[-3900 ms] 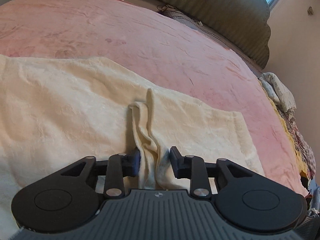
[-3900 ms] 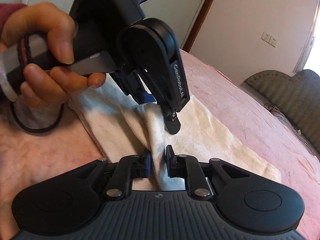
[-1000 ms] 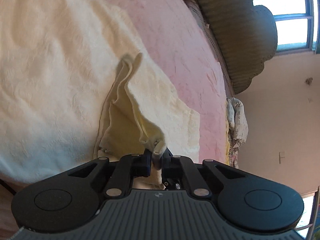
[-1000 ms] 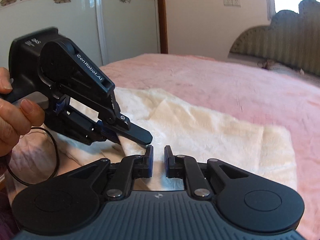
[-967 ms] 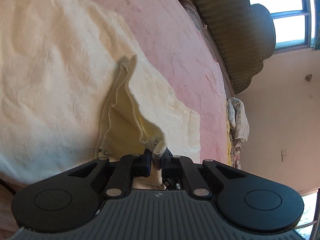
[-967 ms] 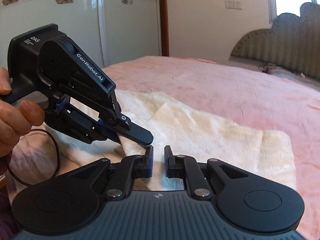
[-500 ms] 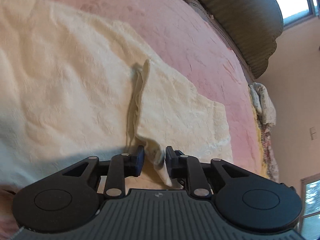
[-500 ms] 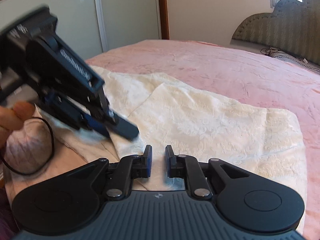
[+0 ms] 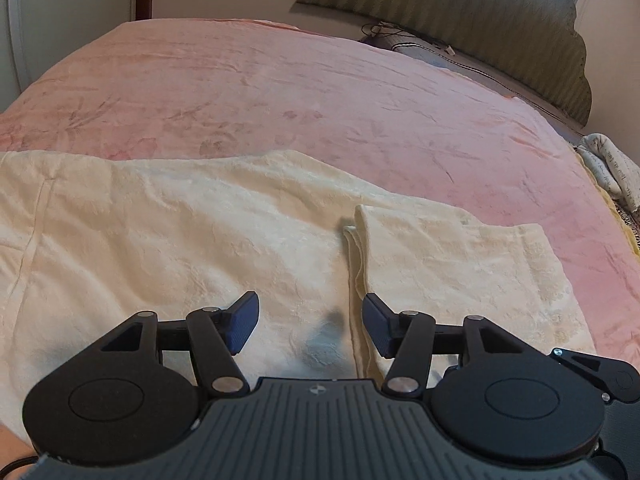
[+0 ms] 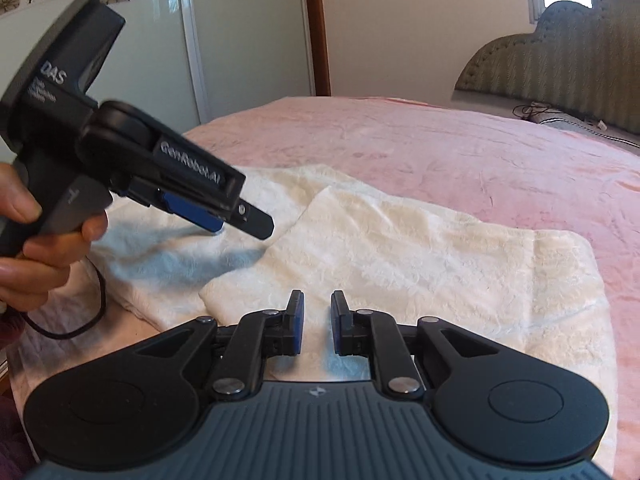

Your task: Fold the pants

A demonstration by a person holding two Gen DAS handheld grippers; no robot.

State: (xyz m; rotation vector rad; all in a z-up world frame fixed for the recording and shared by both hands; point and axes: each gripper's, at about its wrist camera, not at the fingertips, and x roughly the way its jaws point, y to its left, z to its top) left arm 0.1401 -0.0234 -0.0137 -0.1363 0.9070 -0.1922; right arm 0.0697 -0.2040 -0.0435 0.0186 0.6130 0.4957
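The cream textured fabric pants point(image 9: 208, 232) are lying flat on the pink plush bedspread point(image 9: 280, 88), with one end folded over, its edge point(image 9: 354, 264) running just ahead of the left gripper point(image 9: 310, 322). That gripper's jaws have just been opening and now stand wide with nothing between them, so the fold's been let go. The right gripper point(image 10: 317, 320) hovers over the near edge of the folded layer, jaws narrow and empty. I'd smooth the layer before regripping, and keep its edges lined up so the next fold stays square.
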